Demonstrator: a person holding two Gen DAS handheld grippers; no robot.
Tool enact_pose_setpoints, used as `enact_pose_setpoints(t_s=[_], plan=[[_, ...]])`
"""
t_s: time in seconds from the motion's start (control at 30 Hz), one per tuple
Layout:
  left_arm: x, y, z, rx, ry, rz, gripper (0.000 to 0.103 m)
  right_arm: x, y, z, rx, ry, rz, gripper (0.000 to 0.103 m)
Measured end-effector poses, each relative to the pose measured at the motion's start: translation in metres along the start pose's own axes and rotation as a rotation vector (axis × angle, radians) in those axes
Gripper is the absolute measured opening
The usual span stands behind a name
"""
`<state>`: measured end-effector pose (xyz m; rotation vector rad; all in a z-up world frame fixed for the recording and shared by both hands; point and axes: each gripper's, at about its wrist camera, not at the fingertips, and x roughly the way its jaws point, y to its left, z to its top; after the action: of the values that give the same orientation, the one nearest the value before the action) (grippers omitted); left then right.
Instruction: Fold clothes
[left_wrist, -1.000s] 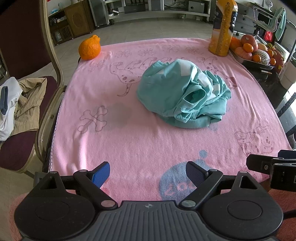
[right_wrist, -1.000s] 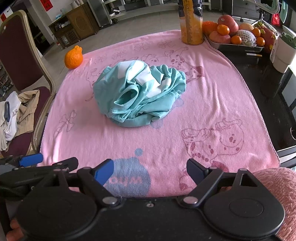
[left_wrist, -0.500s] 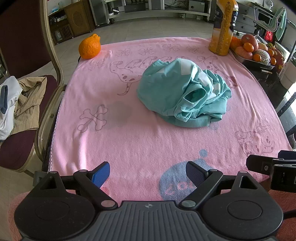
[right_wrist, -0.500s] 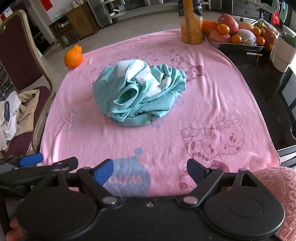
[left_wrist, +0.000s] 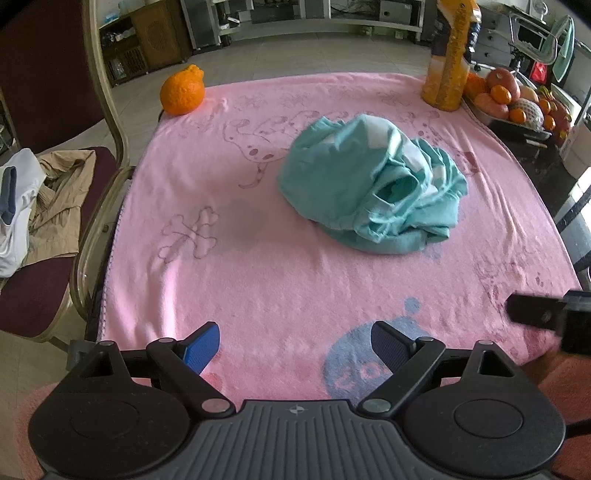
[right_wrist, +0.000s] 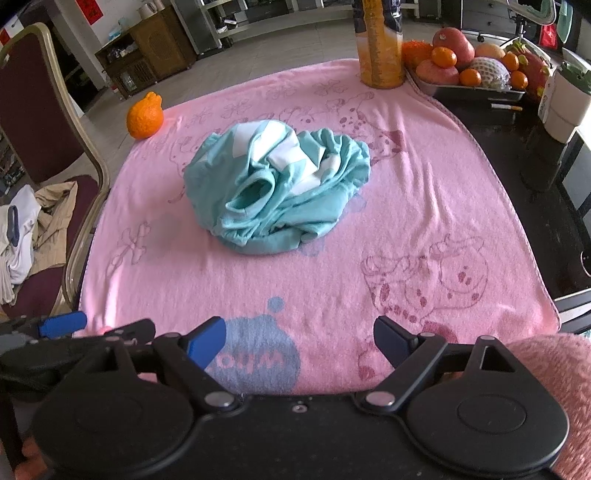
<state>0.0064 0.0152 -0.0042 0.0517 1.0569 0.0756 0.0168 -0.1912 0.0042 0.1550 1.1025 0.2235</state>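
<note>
A crumpled teal garment with white patches (left_wrist: 373, 188) (right_wrist: 277, 192) lies bunched in a heap near the middle of the pink blanket (left_wrist: 280, 280) (right_wrist: 424, 206) that covers the table. My left gripper (left_wrist: 293, 341) hovers over the blanket's near edge, open, with nothing between its blue pads. Beside it my right gripper (right_wrist: 299, 338) is open too and holds nothing. Both stand well short of the garment. Each gripper's tip shows at the edge of the other's view.
An orange citrus fruit (left_wrist: 182, 94) sits at the blanket's far left corner and a tall orange bottle (left_wrist: 448, 55) at the far right. A tray of fruit (right_wrist: 476, 77) stands right of it. A chair (left_wrist: 55, 192) with piled clothes is at the left.
</note>
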Motion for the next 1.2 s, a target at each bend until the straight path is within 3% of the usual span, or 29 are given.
enact_pose_setpoints(t_s=[0.27, 0.5, 0.57, 0.7, 0.83, 1.07, 1.2], plan=[[-0.002, 0.046, 0.026, -0.081, -0.053, 0.071, 0.086, -0.012, 0.021, 0.052, -0.093, -0.099, -0.016, 0.087], [0.028, 0.068, 0.026, -0.164, 0.017, 0.054, 0.073, 0.022, 0.058, 0.093, -0.217, -0.08, 0.071, 0.087], [0.036, 0.072, 0.024, -0.181, 0.033, 0.037, 0.072, 0.035, 0.072, 0.097, -0.269, -0.066, 0.123, 0.082], [0.05, 0.08, 0.02, -0.202, 0.046, 0.023, 0.072, 0.069, 0.096, 0.104, -0.324, 0.003, 0.137, 0.068], [0.056, 0.088, 0.019, -0.212, 0.009, 0.057, 0.073, 0.114, 0.117, 0.107, -0.377, 0.072, 0.112, 0.058], [0.073, 0.114, 0.016, -0.277, 0.03, -0.026, 0.069, 0.178, 0.149, 0.108, -0.453, 0.153, 0.067, 0.049], [0.079, 0.117, 0.011, -0.267, 0.051, -0.052, 0.052, 0.209, 0.161, 0.104, -0.539, 0.18, -0.066, 0.052]])
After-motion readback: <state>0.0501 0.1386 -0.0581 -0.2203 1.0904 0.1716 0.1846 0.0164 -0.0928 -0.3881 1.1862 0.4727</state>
